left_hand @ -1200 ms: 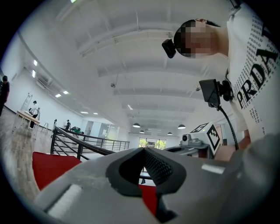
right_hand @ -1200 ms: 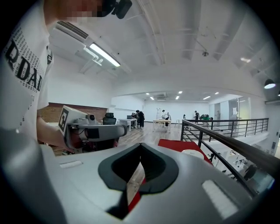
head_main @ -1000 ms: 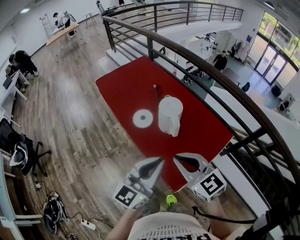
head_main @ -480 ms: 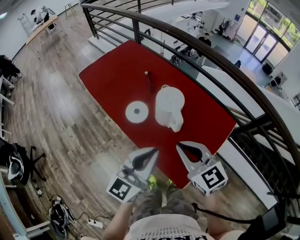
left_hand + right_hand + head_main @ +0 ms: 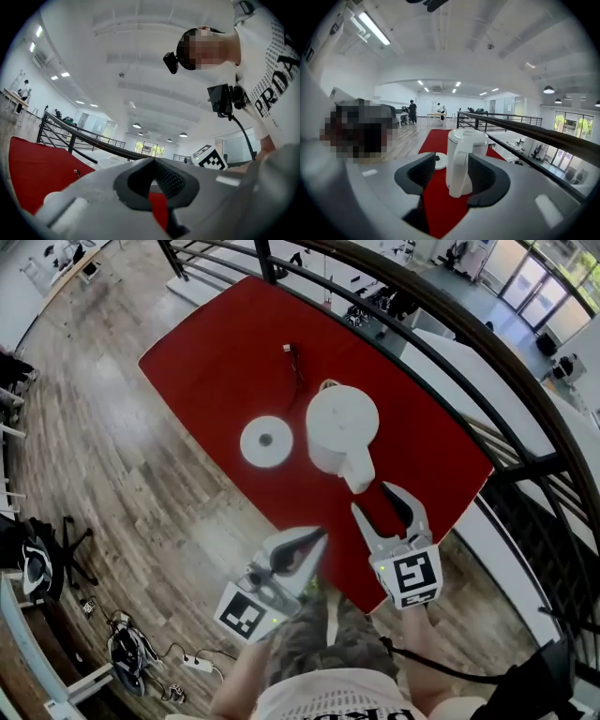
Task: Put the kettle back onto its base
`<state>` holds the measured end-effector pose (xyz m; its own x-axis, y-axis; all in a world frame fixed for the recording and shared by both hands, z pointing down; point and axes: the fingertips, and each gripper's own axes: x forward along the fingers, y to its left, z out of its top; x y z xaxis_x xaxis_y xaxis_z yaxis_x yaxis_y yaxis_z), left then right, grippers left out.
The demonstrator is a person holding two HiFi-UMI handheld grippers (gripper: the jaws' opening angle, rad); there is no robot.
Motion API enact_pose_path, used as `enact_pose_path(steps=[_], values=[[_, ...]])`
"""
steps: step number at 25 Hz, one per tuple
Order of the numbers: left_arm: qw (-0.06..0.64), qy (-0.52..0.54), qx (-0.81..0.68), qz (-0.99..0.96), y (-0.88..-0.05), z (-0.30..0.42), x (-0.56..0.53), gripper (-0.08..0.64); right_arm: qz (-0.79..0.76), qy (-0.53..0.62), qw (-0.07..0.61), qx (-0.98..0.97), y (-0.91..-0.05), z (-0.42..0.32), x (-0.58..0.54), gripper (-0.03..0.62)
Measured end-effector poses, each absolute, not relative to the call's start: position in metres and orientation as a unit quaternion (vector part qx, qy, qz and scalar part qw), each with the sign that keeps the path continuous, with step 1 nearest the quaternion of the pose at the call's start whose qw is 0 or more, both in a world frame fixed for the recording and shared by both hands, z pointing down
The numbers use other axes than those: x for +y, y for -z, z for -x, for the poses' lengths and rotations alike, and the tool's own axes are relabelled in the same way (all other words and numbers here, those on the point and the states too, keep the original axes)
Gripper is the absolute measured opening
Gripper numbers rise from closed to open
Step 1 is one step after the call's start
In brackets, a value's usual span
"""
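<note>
Released right claw (image 5: 372, 499): gone from clenched to fully spread within the last half second, nothing between the pads yet. Now just short of the kettle (image 5: 342, 423) on its handle side, lower and much closer in than a second ago. Frames the handle (image 5: 458, 159) dead centre in the gap in the right gripper view; no pad contact visible.

Clenched left claw (image 5: 317, 538): tip to tip in the left gripper view, empty. Well short of the kettle, to its near left, also lowered but trailing.

Kettle: upright on the red surface (image 5: 216, 352), lid on, handle toward the person, not moved on the surface.

Base (image 5: 266, 442): just beside the kettle on its left, bare, not under it. Small plug (image 5: 290, 351) on the far side of the kettle.

Reads as reach nearly done and pre-grasp set: spread and aimed for a handle grab. Probably needs a short push forward, a squeeze on the handle, a lift, then a short shift left to drop over the base. Placement itself not started, kettle still off the base.
</note>
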<state>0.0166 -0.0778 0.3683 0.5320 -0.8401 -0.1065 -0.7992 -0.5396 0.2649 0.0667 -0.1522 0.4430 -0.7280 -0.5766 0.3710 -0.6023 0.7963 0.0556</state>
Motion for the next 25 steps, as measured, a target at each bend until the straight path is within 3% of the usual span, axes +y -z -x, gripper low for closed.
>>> enact_pose_path(steps=[16, 25], values=[[0.103, 0.099, -0.485, -0.863, -0.405, 0.012, -0.116, -0.002, -0.348, -0.059, 0.201, -0.914, -0.496, -0.043, -0.204, 0.210], [0.120, 0.101, -0.487, -0.859, -0.416, 0.019, -0.122, -0.002, -0.340, -0.066, 0.207, -0.915, -0.518, -0.034, -0.211, 0.143]])
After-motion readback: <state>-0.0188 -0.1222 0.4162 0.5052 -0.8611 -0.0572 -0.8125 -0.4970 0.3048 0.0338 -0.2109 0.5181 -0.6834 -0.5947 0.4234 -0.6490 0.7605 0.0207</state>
